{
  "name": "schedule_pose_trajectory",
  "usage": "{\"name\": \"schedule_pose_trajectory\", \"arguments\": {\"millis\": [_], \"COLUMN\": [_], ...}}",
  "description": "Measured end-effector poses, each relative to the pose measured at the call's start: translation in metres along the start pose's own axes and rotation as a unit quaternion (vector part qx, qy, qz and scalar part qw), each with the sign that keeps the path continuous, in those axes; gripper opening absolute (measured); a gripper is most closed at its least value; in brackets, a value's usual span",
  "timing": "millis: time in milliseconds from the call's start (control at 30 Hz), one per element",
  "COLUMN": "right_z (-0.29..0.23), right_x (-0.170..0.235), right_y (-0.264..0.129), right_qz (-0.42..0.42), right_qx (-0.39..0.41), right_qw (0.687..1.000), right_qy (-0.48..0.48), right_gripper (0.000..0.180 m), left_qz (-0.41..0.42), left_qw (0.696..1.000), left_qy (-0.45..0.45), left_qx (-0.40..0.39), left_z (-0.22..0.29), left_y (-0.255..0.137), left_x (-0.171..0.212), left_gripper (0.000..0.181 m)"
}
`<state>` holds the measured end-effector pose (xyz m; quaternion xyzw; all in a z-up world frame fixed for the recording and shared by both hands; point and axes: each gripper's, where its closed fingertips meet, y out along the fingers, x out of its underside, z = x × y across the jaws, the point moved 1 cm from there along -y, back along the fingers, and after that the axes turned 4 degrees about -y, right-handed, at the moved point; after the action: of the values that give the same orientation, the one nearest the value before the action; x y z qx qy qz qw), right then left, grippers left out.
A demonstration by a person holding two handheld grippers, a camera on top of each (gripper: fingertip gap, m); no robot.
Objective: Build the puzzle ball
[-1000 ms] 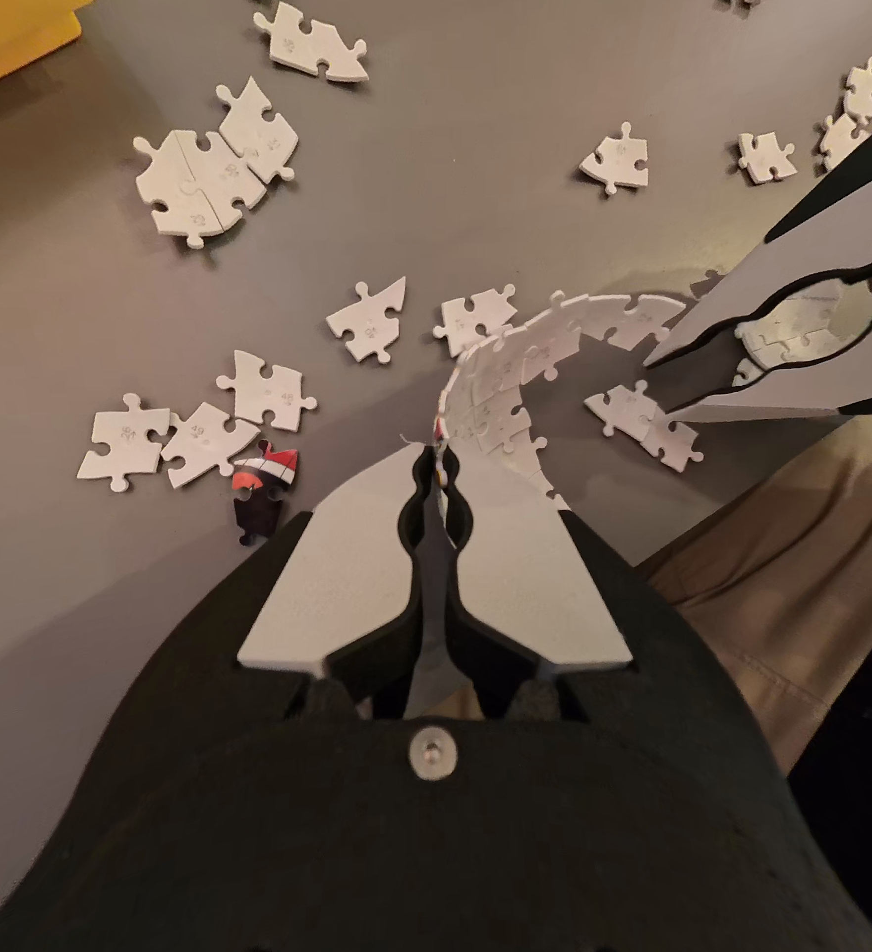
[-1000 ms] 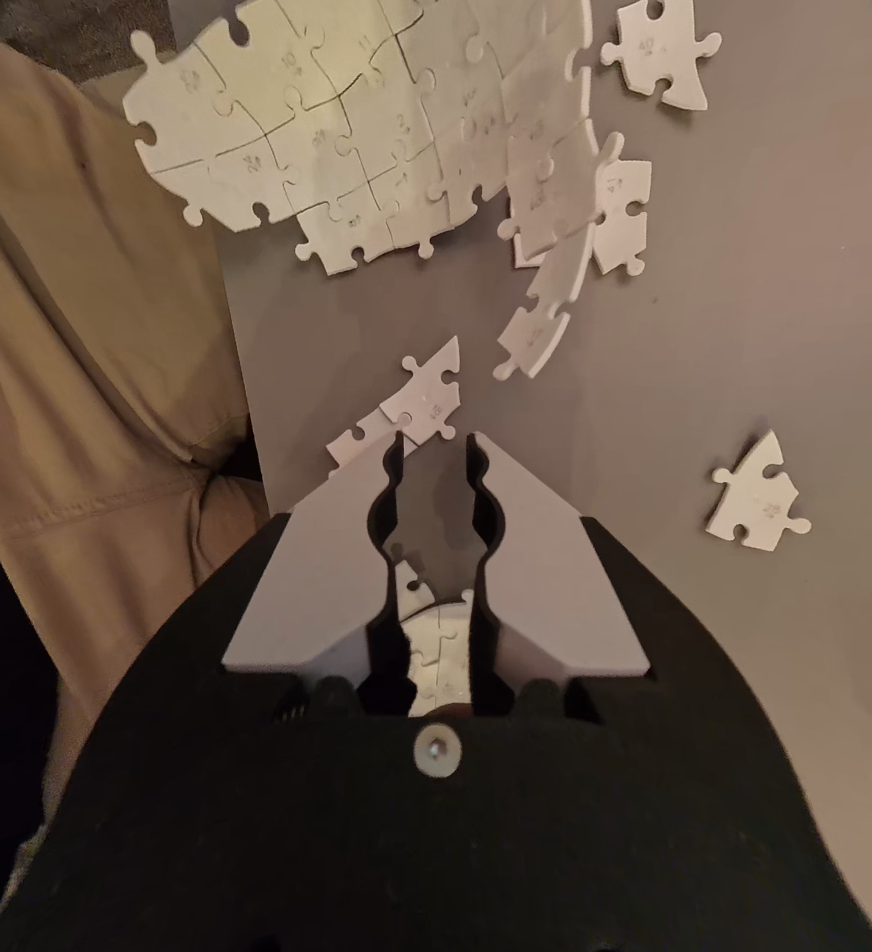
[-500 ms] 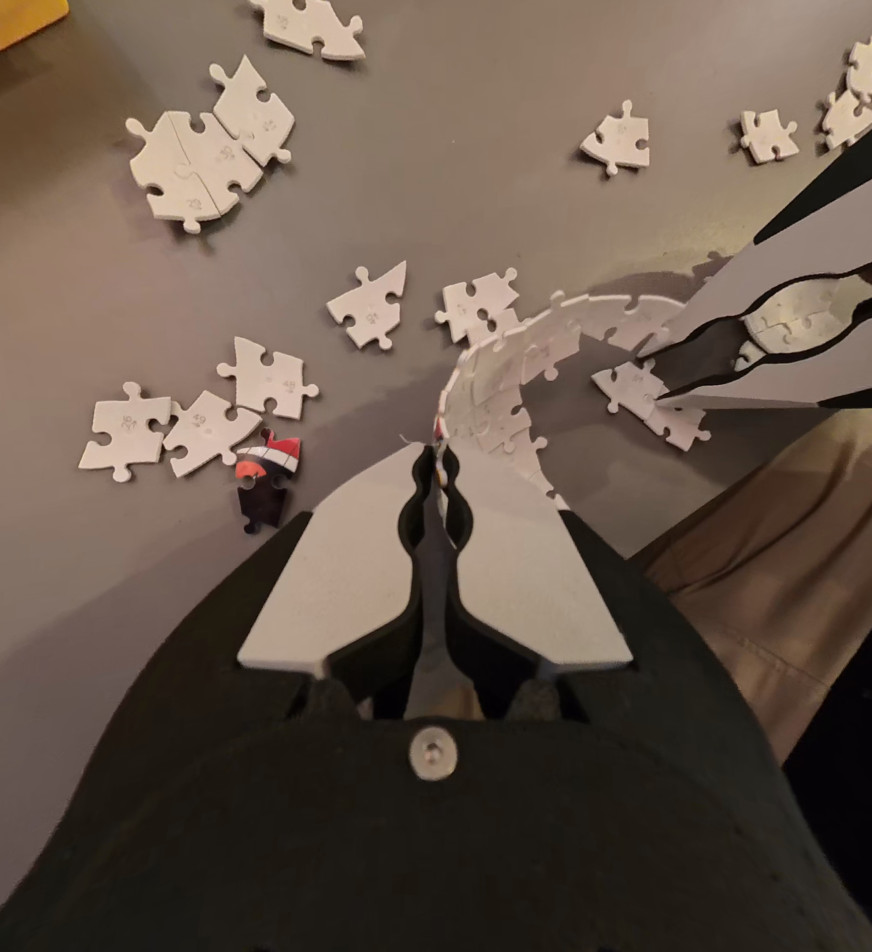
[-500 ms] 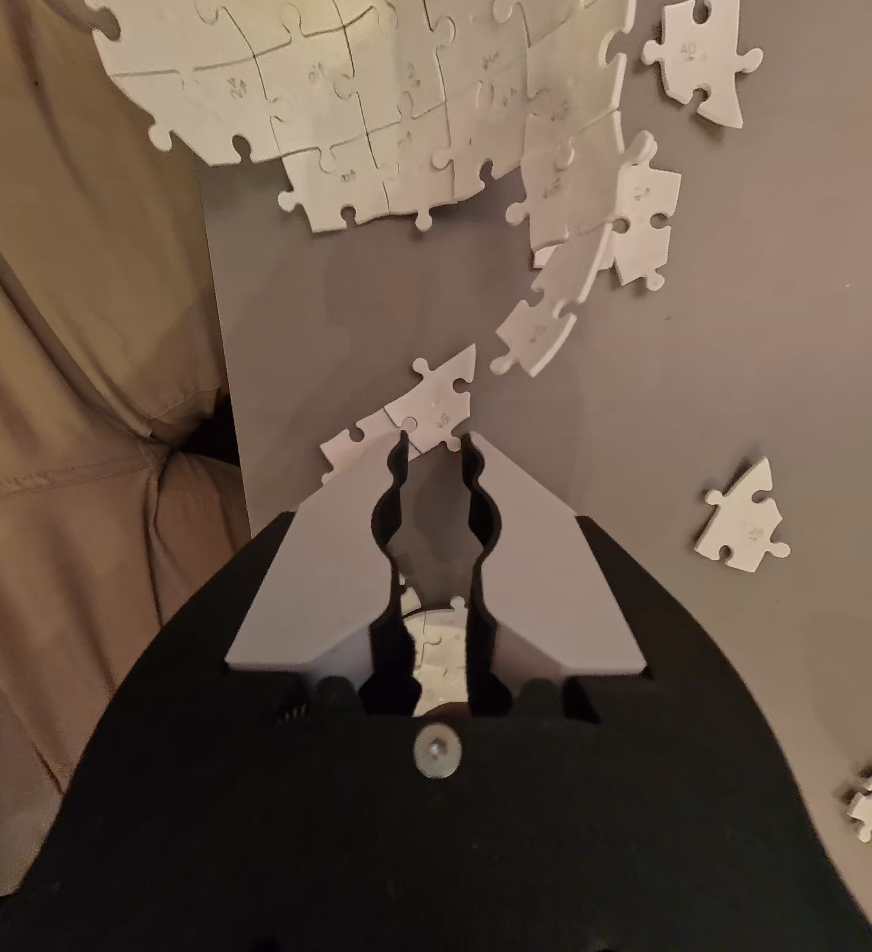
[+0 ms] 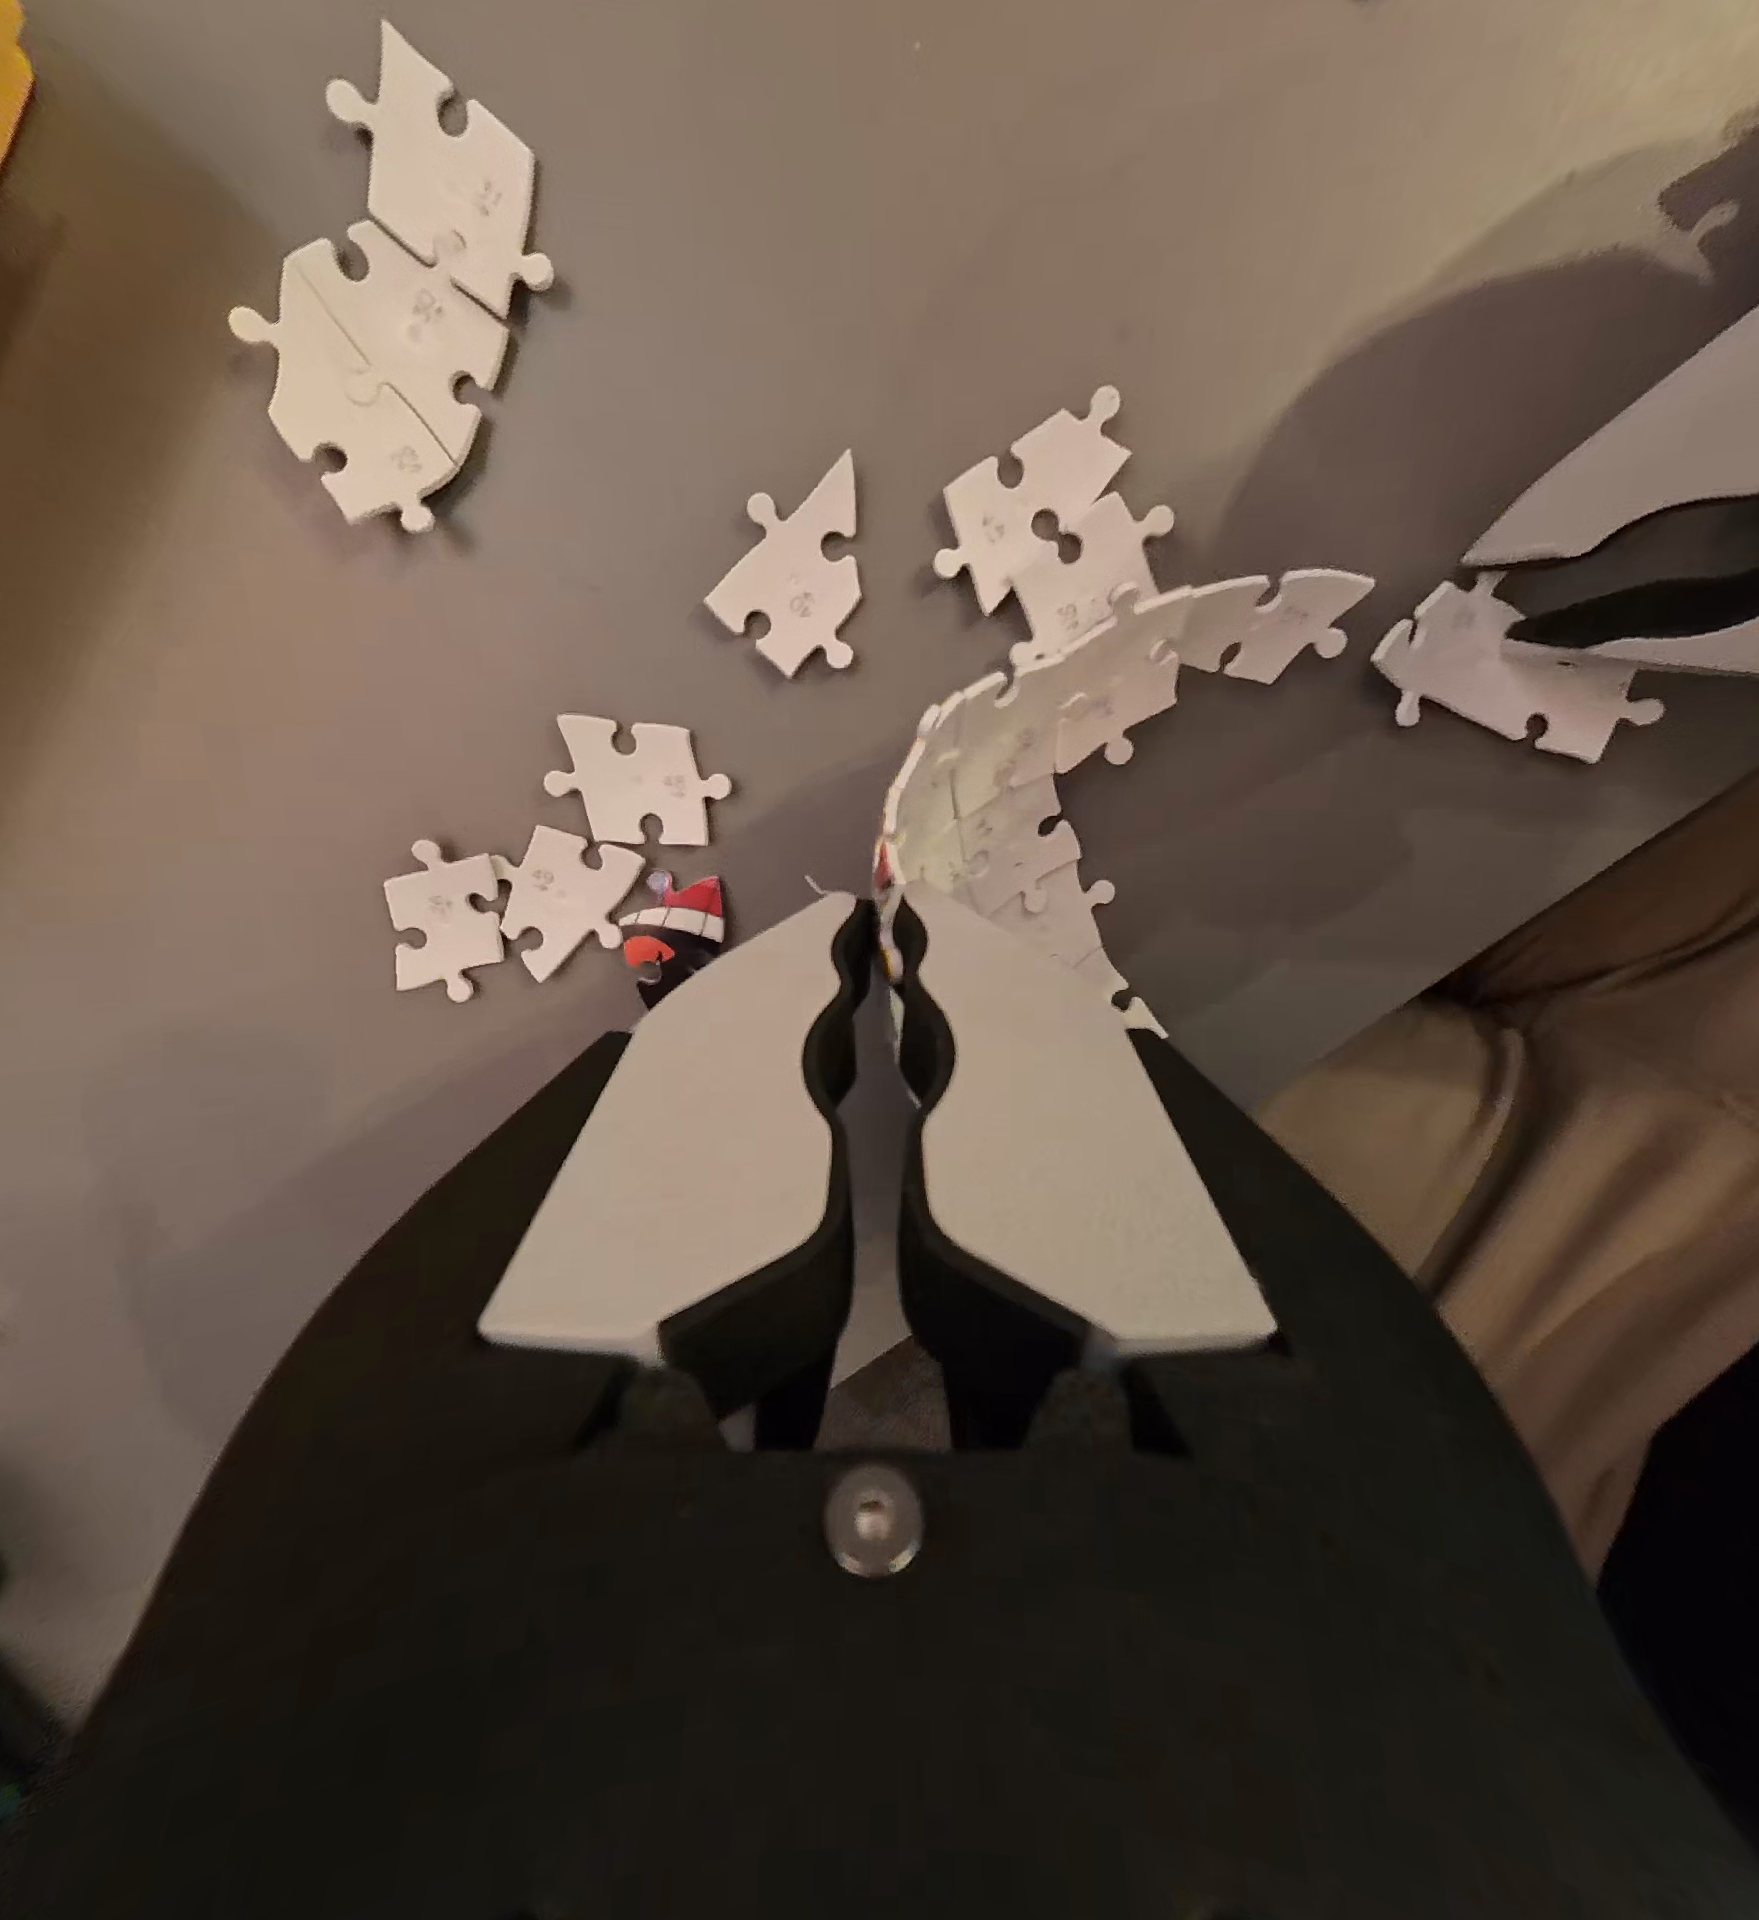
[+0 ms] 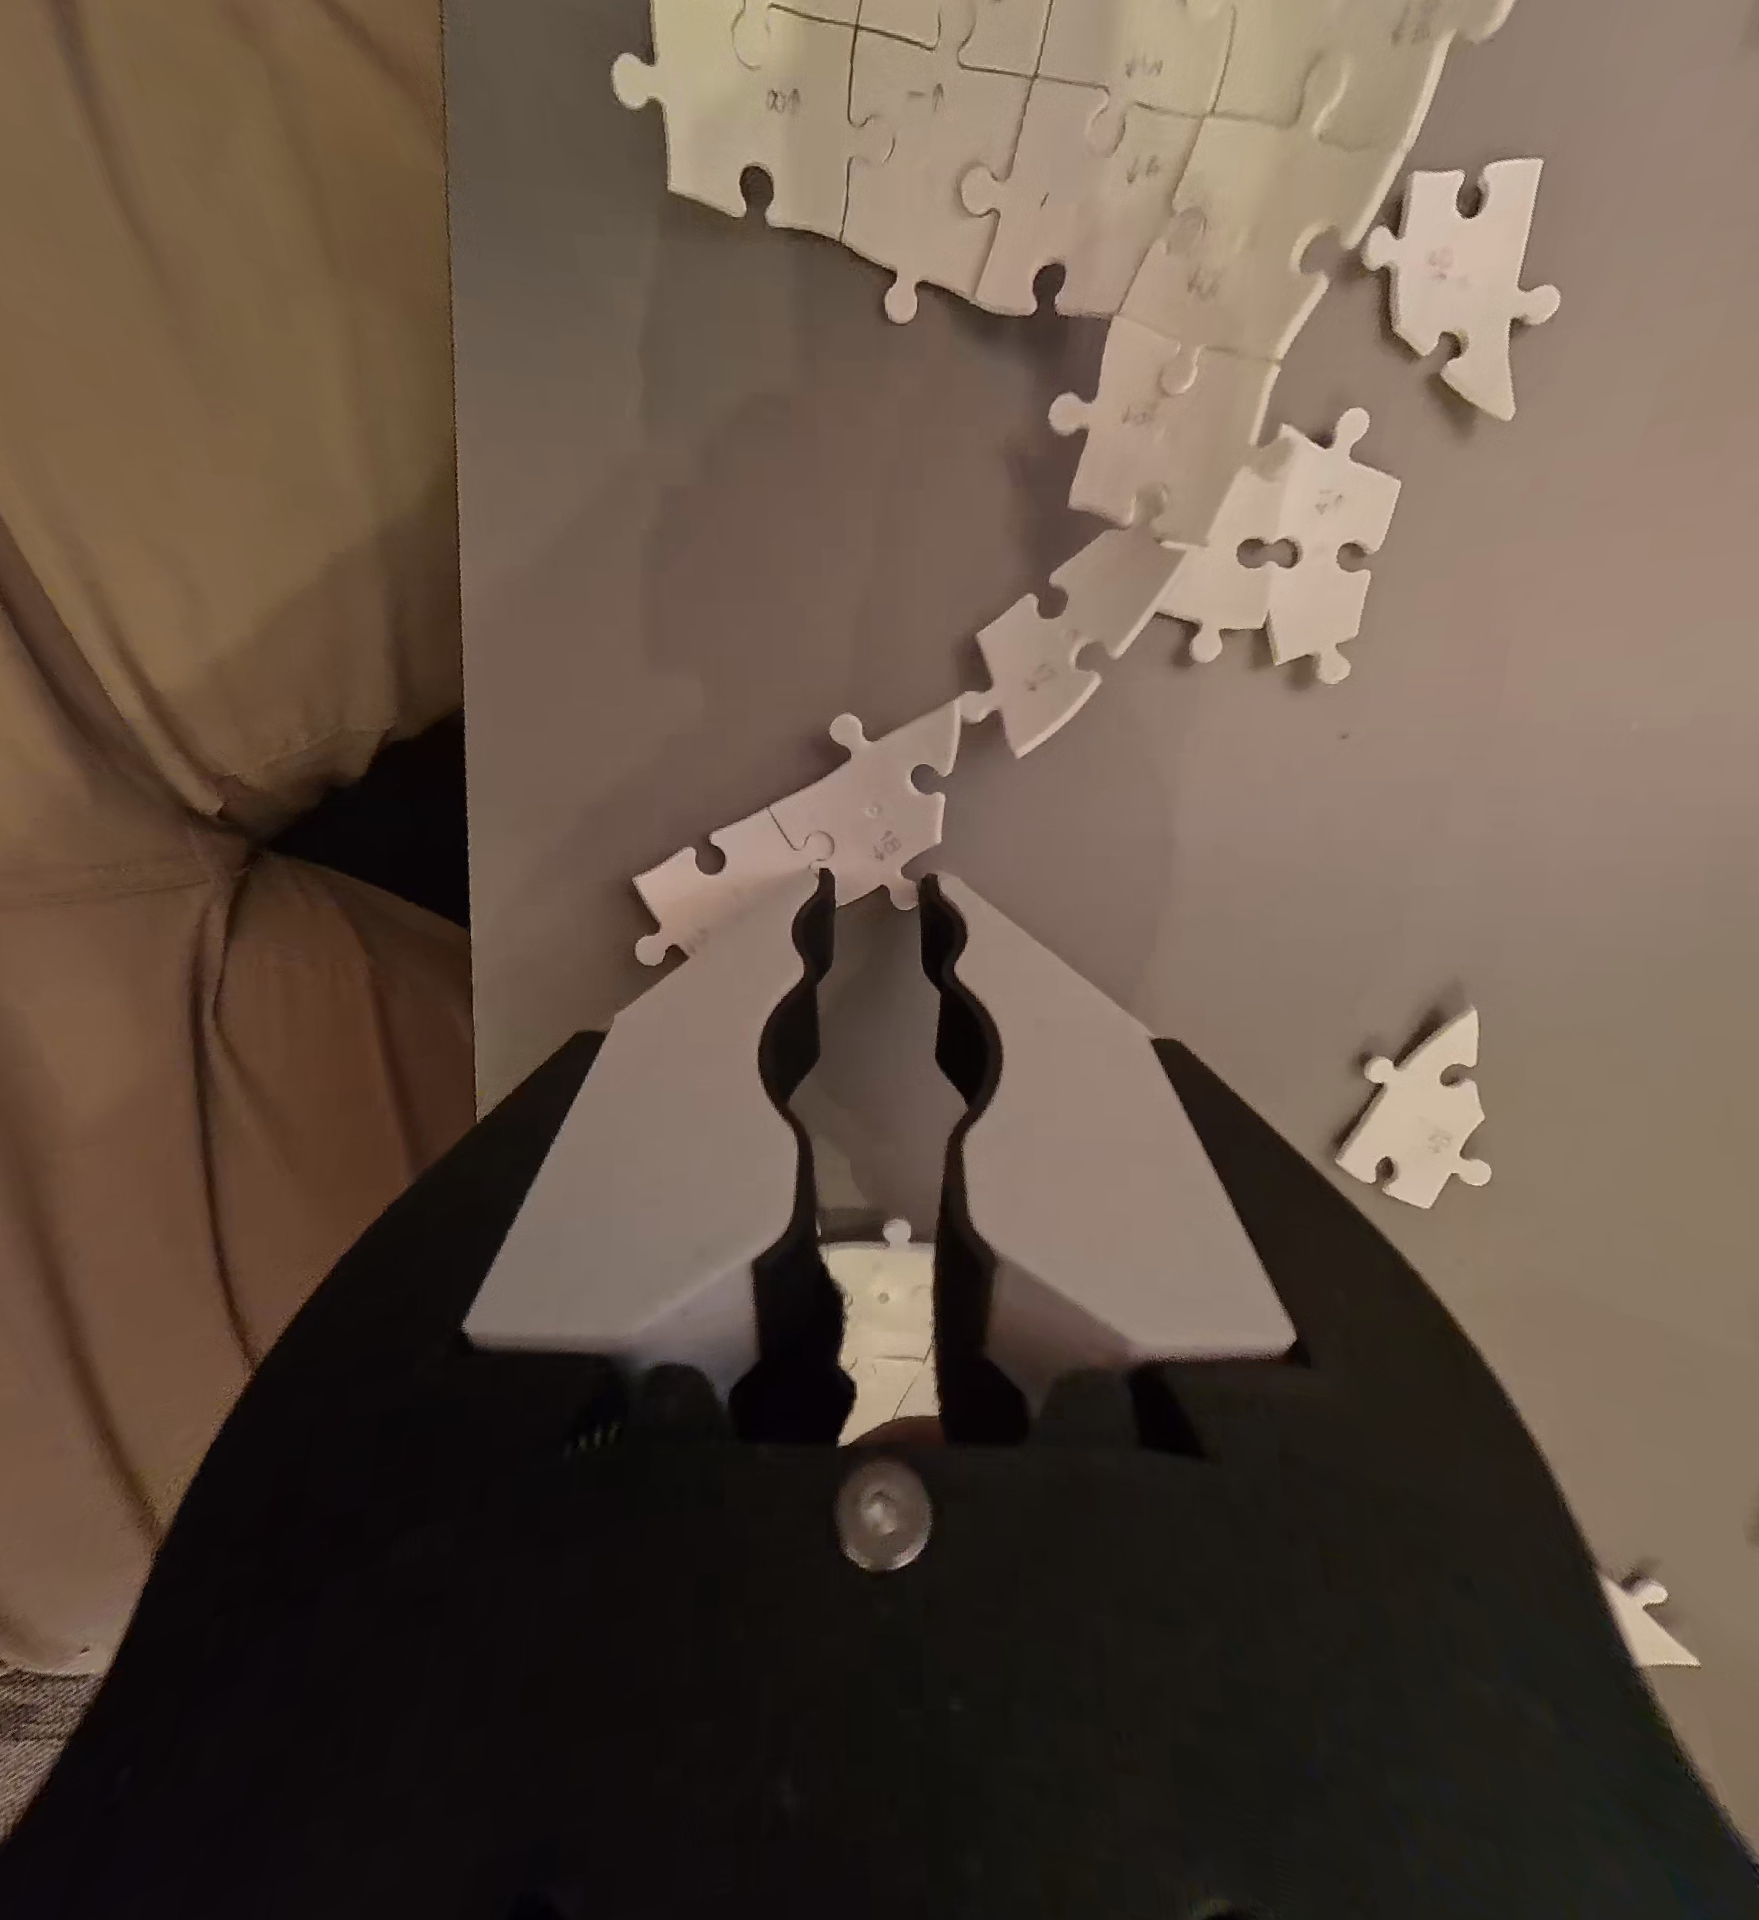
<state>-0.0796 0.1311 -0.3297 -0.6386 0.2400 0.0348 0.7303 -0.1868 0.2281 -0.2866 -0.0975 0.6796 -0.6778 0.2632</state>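
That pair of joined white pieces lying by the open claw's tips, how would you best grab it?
Judging by its flat pose near the table edge, the joined pair is probably best pinched at its near long edge by the right gripper, approaching low from its current side.

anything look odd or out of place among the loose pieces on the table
One piece beside the left gripper's fingertips lies printed side up, showing red, white and black, while every other loose piece shows its plain white back. It is partly hidden behind the left finger. Nothing looks damaged.
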Motion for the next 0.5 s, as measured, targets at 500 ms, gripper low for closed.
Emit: {"name": "schedule_pose_trajectory", "arguments": {"millis": [500], "right_z": [-0.001], "right_x": [-0.008], "right_y": [0.0019], "right_qz": [-0.011], "right_qx": [0.025], "right_qw": [0.999], "right_qy": [-0.045], "right_gripper": [0.014], "left_qz": [-0.066], "left_qw": [0.996], "left_qy": [0.063], "left_qx": [-0.023], "left_z": [0.0102], "left_y": [0.0056], "left_x": [-0.0101], "left_gripper": [0.002]}}
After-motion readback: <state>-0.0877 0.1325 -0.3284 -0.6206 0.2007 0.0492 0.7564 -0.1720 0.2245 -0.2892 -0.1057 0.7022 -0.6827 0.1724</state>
